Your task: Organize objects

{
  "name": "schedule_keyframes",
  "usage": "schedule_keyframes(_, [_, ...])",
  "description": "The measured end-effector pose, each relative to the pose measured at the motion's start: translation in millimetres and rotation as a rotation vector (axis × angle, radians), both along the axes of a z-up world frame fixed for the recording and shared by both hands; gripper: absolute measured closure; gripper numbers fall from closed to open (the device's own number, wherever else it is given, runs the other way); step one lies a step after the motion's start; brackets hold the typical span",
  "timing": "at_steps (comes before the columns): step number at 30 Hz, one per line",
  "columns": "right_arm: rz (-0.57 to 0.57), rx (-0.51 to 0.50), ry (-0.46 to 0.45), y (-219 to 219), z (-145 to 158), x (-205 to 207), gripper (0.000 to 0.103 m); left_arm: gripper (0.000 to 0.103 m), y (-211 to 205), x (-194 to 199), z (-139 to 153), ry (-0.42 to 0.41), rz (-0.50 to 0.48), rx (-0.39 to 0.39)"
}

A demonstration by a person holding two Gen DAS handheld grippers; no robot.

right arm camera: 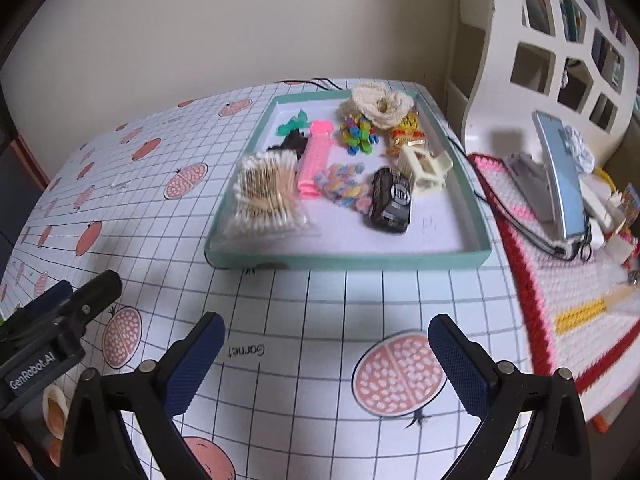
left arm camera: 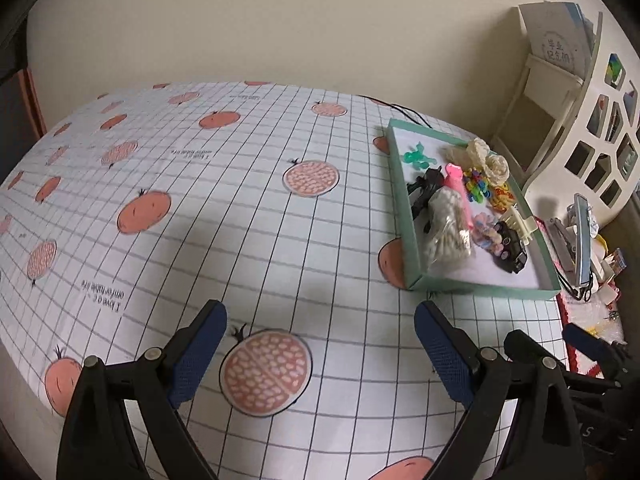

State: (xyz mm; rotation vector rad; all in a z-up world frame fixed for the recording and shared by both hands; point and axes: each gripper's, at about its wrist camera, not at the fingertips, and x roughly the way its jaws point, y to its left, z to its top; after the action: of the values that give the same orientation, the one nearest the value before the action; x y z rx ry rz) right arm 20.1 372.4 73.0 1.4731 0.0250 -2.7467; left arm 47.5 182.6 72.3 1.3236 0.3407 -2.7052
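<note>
1. The left gripper (left arm camera: 320,344) hangs over the pomegranate-print tablecloth (left arm camera: 240,220), its tongs spread wide with nothing between them.
2. The right gripper (right arm camera: 326,346) is likewise spread and empty, hovering just in front of the near wall of the green-rimmed tray (right arm camera: 348,260).
3. The task's things all lie inside that tray: a bag of cotton swabs (right arm camera: 266,196) at its left, a pink hair roller (right arm camera: 314,160) beside it, a black toy car (right arm camera: 390,202), a cream hair claw (right arm camera: 424,170), a cluster of small colourful clips (right arm camera: 358,132), pastel hair ties (right arm camera: 344,186), a crocheted cream piece (right arm camera: 380,102) at the back and a green plastic bit (right arm camera: 294,124).
4. Nothing loose shows on the cloth outside the tray, so gathering looks done, or sorting has not begun; I cannot tell which.
5. A crocheted mat (right arm camera: 560,300) at the right holds unrelated clutter, probably outside the task.
</note>
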Motion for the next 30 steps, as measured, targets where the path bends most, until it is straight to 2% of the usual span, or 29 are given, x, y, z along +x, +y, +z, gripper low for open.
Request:
schedule_keyframes(3, [-0.004, 0.012, -0.008, -2, -8, 4, 0.0, 0.008, -2, 6, -7, -0.012, 0.004, 0.003])
schedule_keyframes(7, [-0.014, 0.006, -0.01, -1, -17, 10, 0.0, 0.008, -1, 13, -14, -0.018, 0.028, -0.047])
schedule_keyframes(16, [-0.057, -0.001, -0.009, 8, -30, 17, 0.0, 0.008, -8, 21, -30, -0.036, 0.056, -0.04])
schedule_keyframes(30, [-0.054, 0.077, 0.003, 2, -45, 18, 0.0, 0.008, 1, 24, -48, -0.047, 0.043, -0.069])
